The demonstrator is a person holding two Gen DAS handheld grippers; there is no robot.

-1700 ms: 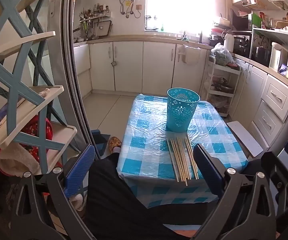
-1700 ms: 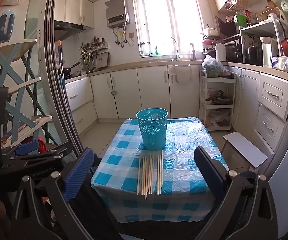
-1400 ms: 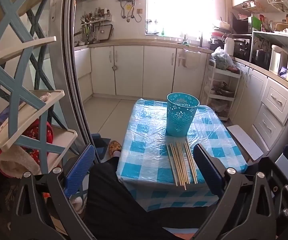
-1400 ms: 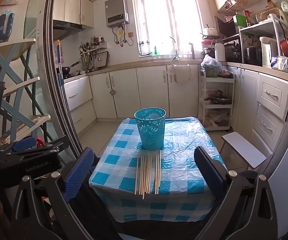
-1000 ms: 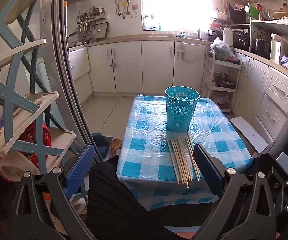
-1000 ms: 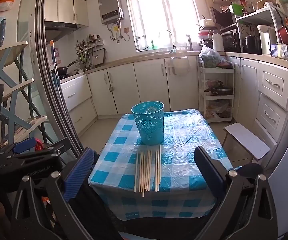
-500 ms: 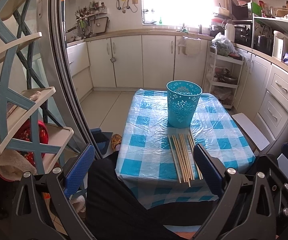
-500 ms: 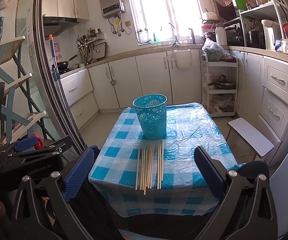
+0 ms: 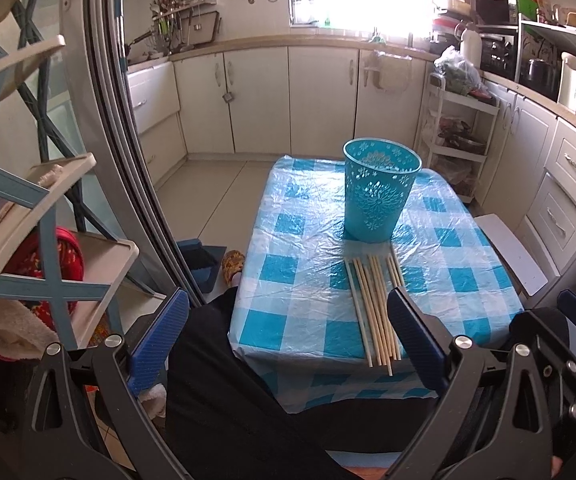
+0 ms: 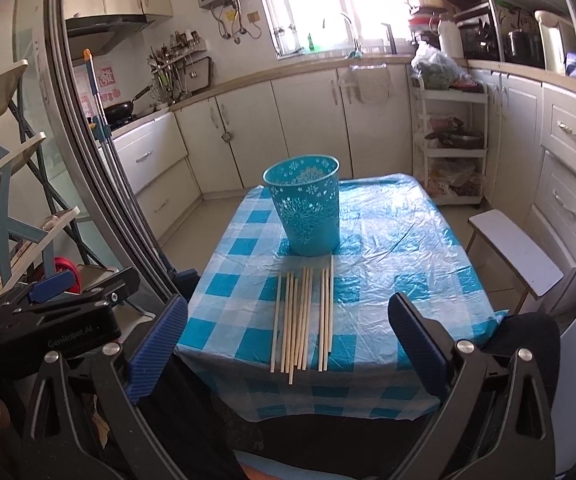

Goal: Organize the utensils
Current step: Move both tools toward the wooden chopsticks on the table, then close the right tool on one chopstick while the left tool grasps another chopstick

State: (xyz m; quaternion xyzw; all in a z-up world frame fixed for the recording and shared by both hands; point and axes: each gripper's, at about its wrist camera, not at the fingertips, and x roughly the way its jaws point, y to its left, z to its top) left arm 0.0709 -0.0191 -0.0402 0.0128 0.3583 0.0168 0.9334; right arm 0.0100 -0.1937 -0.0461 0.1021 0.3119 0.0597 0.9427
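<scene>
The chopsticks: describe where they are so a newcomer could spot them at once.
Find the small table with the blue-and-white checked cover in the middle of the kitchen. A teal perforated bin stands on it; just in front, toward the near edge, lie the chopsticks: pale wooden sticks side by side, the only loose items there.

left tool (image 9: 284, 336) | now nearer worktop (image 9: 300, 280) || right tool (image 10: 286, 338) | closer to chopsticks (image 10: 302, 316), tilted further down
</scene>
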